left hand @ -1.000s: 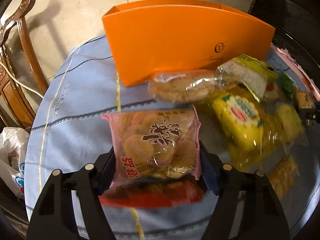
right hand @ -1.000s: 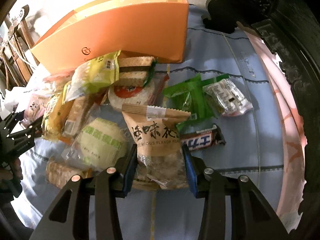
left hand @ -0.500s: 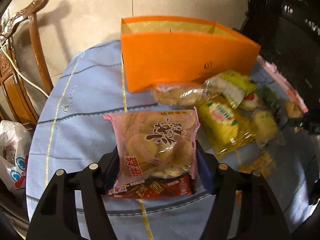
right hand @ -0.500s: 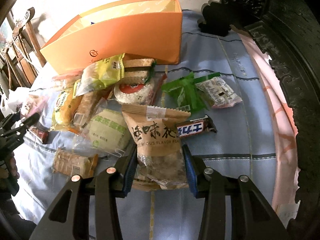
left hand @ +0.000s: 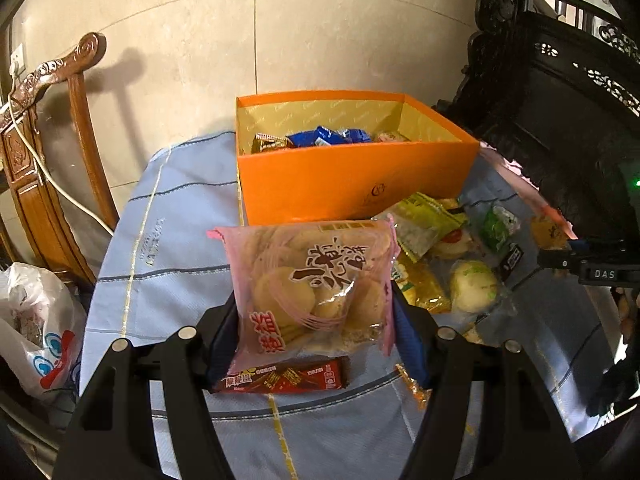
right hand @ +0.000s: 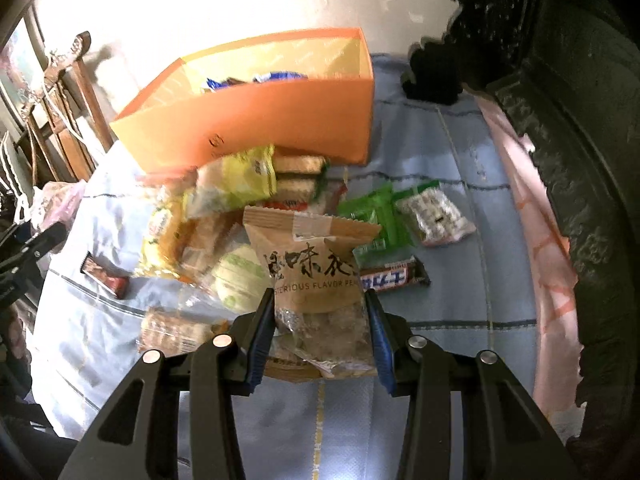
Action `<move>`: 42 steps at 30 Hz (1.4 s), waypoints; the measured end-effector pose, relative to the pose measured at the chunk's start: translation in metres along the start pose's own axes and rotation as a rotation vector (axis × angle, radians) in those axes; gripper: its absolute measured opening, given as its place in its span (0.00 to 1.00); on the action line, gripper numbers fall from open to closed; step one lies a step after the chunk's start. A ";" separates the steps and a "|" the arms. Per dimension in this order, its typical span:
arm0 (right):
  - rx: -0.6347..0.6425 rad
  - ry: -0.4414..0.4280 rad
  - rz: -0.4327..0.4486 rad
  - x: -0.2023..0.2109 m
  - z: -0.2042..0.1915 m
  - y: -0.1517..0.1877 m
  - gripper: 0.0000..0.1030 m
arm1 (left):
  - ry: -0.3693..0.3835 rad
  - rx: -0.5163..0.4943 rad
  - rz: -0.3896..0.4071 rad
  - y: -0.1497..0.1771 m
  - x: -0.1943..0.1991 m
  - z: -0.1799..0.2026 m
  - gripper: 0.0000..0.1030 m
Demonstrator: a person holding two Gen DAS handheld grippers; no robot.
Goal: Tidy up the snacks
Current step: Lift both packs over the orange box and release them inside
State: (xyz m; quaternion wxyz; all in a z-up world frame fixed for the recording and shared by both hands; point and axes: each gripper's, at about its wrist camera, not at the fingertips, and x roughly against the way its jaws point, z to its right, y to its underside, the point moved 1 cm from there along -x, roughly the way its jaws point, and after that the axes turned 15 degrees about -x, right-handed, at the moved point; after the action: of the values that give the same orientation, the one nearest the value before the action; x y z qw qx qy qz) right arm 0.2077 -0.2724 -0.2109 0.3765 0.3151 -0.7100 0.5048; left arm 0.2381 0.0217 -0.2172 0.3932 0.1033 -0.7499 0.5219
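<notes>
Gripping a pink cookie pack (left hand: 312, 288) in our left gripper (left hand: 314, 334), left wrist view: jaws roughly half open, blue pads pressed on both sides of the pack, which is lifted clear of the blue tablecloth (left hand: 168, 248). A red snack bar (left hand: 280, 378) lies on the cloth below it. Beyond it the orange box (left hand: 352, 180) stands open with blue-wrapped snacks inside. A pile of loose snacks (left hand: 452, 264) sits right of the pack, against the box front.

Right wrist view: our right gripper (right hand: 320, 334) is closed partway on a tan snack pouch (right hand: 316, 280), pads squeezing its lower half, pouch upright. A chocolate bar (right hand: 394, 278) and a green packet (right hand: 374, 216) lie on the cloth just right of it; the same box stands behind the pile.
</notes>
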 end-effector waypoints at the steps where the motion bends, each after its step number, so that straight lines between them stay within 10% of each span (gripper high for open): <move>1: 0.002 -0.006 0.010 0.004 -0.002 -0.003 0.42 | -0.002 -0.002 0.002 -0.003 0.002 0.001 0.63; 24: 0.117 -0.126 0.406 0.137 -0.094 -0.203 0.42 | -0.087 -0.006 0.225 -0.223 0.027 -0.049 0.63; 35: 0.140 -0.123 0.331 0.078 -0.118 -0.266 0.44 | -0.124 0.025 0.156 -0.258 -0.044 -0.072 0.64; 38: 0.193 -0.046 0.258 0.040 -0.126 -0.264 0.71 | -0.076 0.052 0.090 -0.254 -0.079 -0.079 0.73; 42: 0.208 0.007 0.215 0.017 -0.116 -0.250 0.71 | 0.013 0.117 0.060 -0.232 -0.103 -0.098 0.83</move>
State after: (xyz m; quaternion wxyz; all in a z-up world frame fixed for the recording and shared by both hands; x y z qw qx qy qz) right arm 0.4310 -0.2359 -0.0530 0.2880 0.2728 -0.6822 0.6142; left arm 0.4858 -0.0210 -0.1121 0.3757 0.1002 -0.7183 0.5769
